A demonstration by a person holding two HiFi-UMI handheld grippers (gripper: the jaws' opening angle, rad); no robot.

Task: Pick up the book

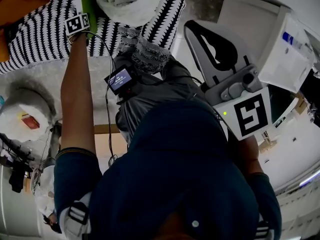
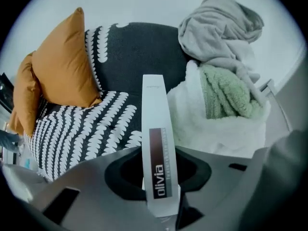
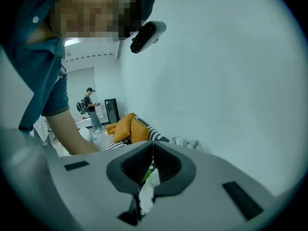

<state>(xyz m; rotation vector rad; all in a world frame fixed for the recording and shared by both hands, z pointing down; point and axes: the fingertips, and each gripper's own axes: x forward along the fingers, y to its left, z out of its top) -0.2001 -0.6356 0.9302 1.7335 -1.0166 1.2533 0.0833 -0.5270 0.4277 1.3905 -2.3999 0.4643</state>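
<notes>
The book stands on edge over the seat of the patterned sofa, with its pale spine turned toward the camera of the left gripper. That gripper's jaws are drawn in narrowly against the book, one on each side. The word "olivia" runs up the spine, the smaller line beside it is too fine to read, and the covers and lower end are hidden by the jaws. Whether the book rests on the sofa's seat or hangs clear of it cannot be told. In the left gripper view two orange cushions lean at the sofa's left end, the farther one partly cut off by the dark edge of the picture. At the sofa's right end lies a white fleece blanket with a green towel tucked into it and a grey cloth heaped on top. In the head view the person's own body hides the ground in front of the sofa. The left forearm reaches to the sofa's seat, where only the marker cube and a strip of green beside it show, and the jaws cannot be seen. The right gripper is held well apart from the sofa, off to its right before a white wall. Its jaws are together, the tips meeting in a thin seam. A white-and-green patch shows in the slot behind the tips, and what it is cannot be made out.
</notes>
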